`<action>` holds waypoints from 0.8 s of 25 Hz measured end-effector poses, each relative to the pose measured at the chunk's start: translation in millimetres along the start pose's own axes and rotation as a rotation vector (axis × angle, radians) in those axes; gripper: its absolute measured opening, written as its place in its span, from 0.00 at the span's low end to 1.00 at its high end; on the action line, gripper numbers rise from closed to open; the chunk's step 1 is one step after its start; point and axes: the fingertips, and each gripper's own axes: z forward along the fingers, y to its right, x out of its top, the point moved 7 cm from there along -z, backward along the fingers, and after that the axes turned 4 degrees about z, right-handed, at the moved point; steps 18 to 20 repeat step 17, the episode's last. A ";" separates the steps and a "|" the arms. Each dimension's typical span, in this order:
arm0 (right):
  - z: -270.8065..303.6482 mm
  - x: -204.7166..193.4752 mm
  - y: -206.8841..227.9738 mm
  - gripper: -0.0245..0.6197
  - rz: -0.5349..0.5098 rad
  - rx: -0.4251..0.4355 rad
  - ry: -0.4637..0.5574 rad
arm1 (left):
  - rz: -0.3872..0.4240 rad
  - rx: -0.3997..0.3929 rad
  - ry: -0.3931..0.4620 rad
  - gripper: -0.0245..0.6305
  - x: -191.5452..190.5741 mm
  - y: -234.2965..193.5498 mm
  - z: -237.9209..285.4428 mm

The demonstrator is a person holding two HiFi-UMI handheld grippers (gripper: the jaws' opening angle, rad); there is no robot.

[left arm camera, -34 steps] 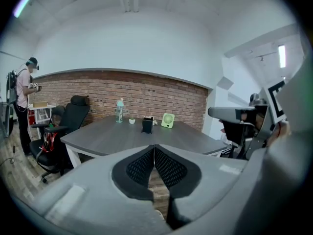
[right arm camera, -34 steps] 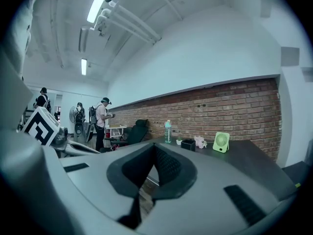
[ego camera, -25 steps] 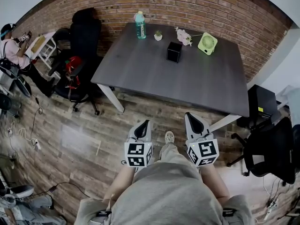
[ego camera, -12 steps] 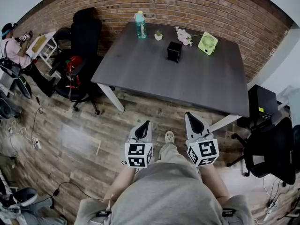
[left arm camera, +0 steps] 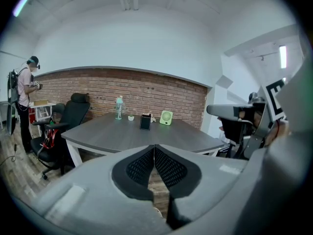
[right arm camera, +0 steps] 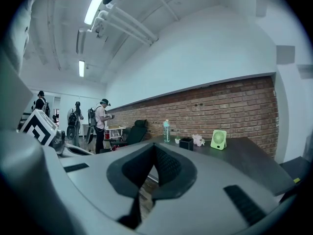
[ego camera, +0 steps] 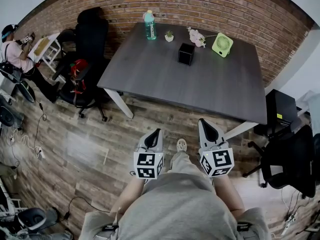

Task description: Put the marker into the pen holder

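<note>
Marker: unseen. Pen holder (ego camera: 185,54): on table (ego camera: 210,89), 12 o'clock, well ahead. Left gripper (ego camera: 156,132), right gripper (ego camera: 202,123): jaws together, empty. Confirm marker's whereabouts.

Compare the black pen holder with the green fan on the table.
Colour: the pen holder is black, the fan pale green. Shape: the pen holder is a boxy cube, the fan a rounded face with a circular grille. Place: the fan stands nearer the brick wall, the pen holder further in toward the table's middle. Both stand upright on the dark table.
</note>
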 end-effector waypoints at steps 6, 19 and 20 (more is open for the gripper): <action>0.5 -1.6 1.9 0.04 0.006 0.006 0.001 | 0.005 -0.001 -0.004 0.06 -0.2 2.6 1.8; 1.3 -6.0 3.3 0.04 0.007 0.007 -0.004 | 0.011 -0.002 0.001 0.06 1.2 3.7 2.6; 1.3 -6.0 3.3 0.04 0.007 0.007 -0.004 | 0.011 -0.002 0.001 0.06 1.2 3.7 2.6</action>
